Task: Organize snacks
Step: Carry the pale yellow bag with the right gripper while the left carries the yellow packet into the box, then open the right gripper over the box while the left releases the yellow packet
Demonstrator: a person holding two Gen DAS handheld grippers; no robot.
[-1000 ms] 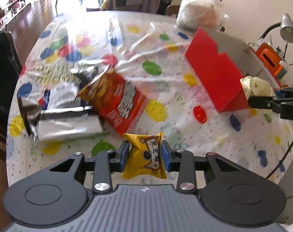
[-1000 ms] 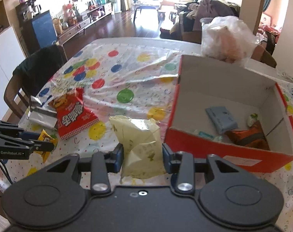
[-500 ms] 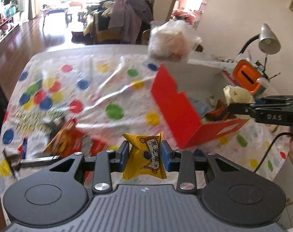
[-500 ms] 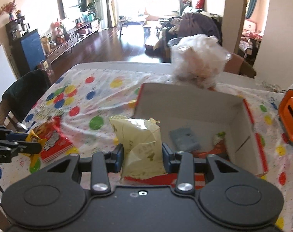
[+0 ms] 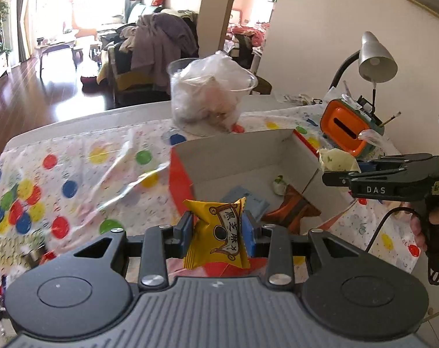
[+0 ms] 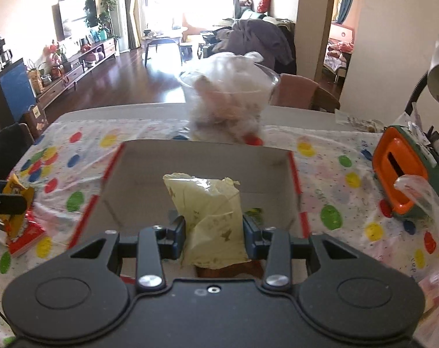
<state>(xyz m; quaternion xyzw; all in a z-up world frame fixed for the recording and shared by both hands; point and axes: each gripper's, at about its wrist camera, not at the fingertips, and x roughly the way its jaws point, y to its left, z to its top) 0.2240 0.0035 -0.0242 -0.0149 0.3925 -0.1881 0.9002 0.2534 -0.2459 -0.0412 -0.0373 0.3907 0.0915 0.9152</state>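
Polka-dot tablecloth [image 5: 74, 174] beneath a red box [image 6: 294, 179]. Left gripper [image 5: 216, 230] pinches a yellow packet [image 5: 219, 235]; right gripper [image 6: 213, 229] a pale packet [image 6: 210, 211], both above it. Light, crinkly; held mid-body.

Both cams ride on the tongs, looking forward along the fingers and tilted down at the desk [image 5: 74, 133].

Left wrist view: close over the near-left corner of the red box [image 5: 180, 179], facing across it; right tongs [image 5: 339, 174] visible at its right edge.

Right wrist view: close above the box [image 6: 294, 174], facing its far wall; left tongs [image 6: 7, 203] at its left edge.

Shared: box, plastic bag [image 5: 207, 95], orange case [image 6: 399, 174], lamp [image 5: 375, 61], living room behind.
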